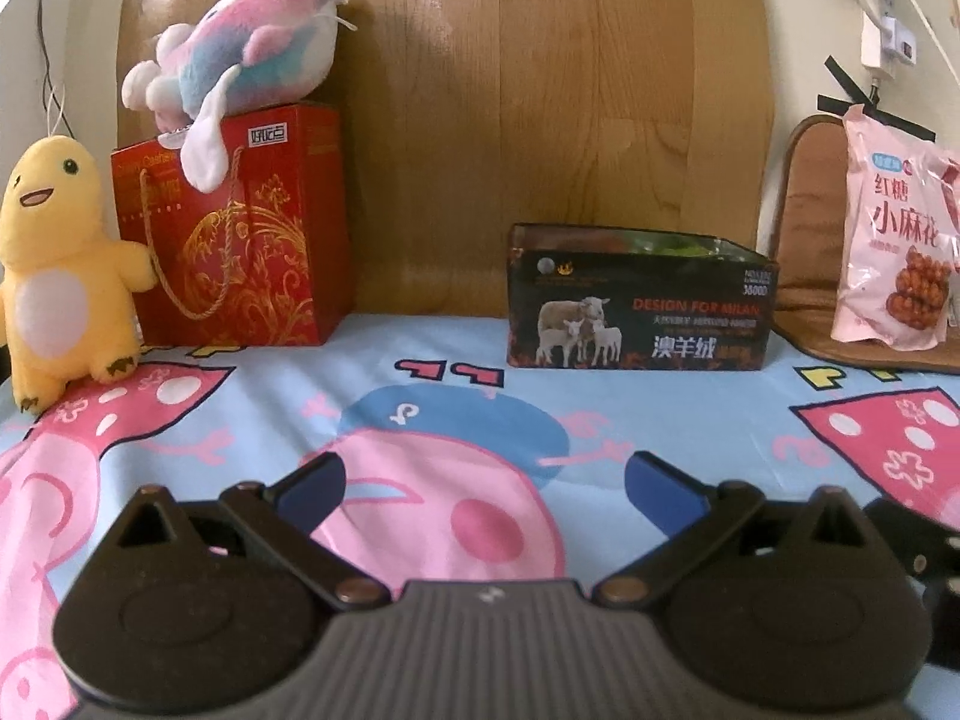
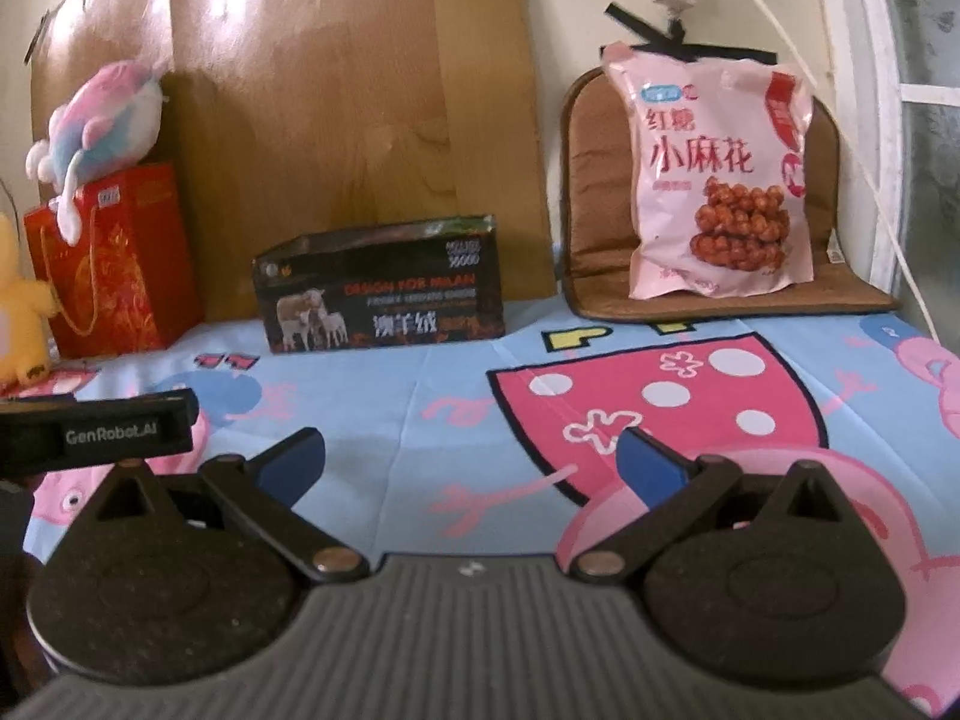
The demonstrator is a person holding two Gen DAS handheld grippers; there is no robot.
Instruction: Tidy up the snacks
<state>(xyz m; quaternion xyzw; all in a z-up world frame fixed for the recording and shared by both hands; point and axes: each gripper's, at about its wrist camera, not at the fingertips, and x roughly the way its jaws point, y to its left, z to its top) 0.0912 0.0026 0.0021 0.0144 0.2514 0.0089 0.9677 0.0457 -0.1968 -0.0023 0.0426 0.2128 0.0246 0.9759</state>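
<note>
Nearest the left wrist camera, the left hand-held gripper (image 1: 485, 483) had its blue-padded fingers (image 1: 315, 489) spread wide apart, holding nothing and hanging over a cartoon-printed sheet (image 1: 456, 414) in blue and pink. Beyond it stood an open dark box (image 1: 636, 306) printed with sheep, something green just visible inside, though what it was could not be told. To the left, a red gift bag (image 1: 240, 228) stood against a wooden board (image 1: 540, 120), a pink-and-blue plush (image 1: 252, 54) lying on top of it and a yellow plush (image 1: 60, 264) standing just beside it. Far right, a pink snack bag (image 1: 894, 240) stood upright on a brown cushion (image 1: 804, 228). Part of a black device showed at the lower right edge.

From the right wrist camera, the right hand-held gripper (image 2: 471, 468) was likewise wide open and empty above the sheet (image 2: 420, 396). A black bar (image 2: 102, 435) marked "GenRobot.AI" crossed the left edge, near the left finger. The snack bag (image 2: 714, 180) stood upright ahead and to the right, leaning against the cushion (image 2: 585, 192), well apart from the gripper with nothing between them. The dark box (image 2: 384, 294) sat left of it, near the board (image 2: 330, 90). The gift bag (image 2: 114, 264) with the plush (image 2: 102, 114) on top stood further left, and the yellow plush (image 2: 18, 312) was cut by the frame edge.
</note>
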